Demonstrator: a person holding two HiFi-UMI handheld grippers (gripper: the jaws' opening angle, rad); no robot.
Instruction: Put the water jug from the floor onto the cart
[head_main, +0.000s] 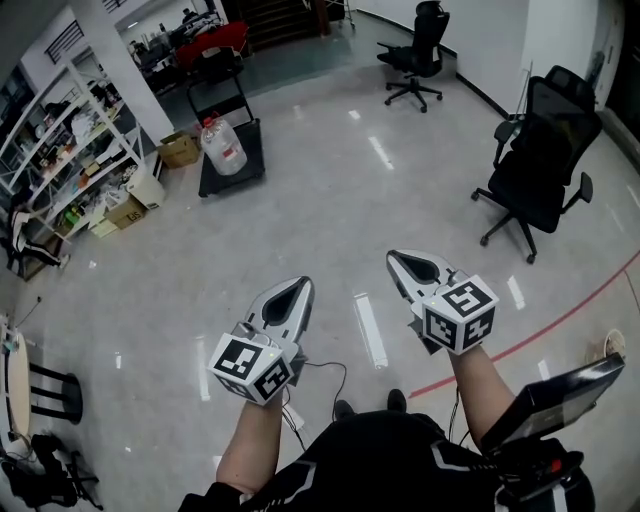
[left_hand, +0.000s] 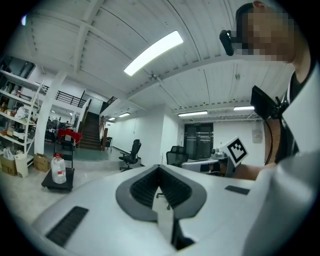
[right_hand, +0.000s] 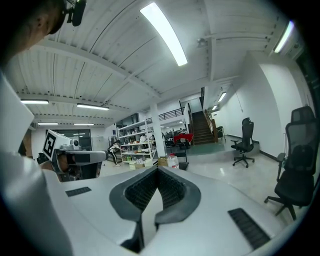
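Note:
The clear water jug (head_main: 223, 147) with a red label stands upright on the flat black cart (head_main: 250, 166), far off at the upper left of the head view. It shows small in the left gripper view too, the jug (left_hand: 58, 170) on the cart (left_hand: 49, 185), and as a small jug (right_hand: 172, 161) in the right gripper view. My left gripper (head_main: 301, 284) and right gripper (head_main: 392, 257) are held side by side over bare floor, far from the cart. Both point toward it, jaws together, with nothing between them. The left gripper (left_hand: 159, 168) and right gripper (right_hand: 158, 170) look the same in their own views.
Metal shelves (head_main: 70, 150) with clutter line the left wall, with a cardboard box (head_main: 180, 150) beside the cart. Two black office chairs (head_main: 545, 160) (head_main: 420, 55) stand at right and far back. A red line (head_main: 560, 320) crosses the floor at the lower right.

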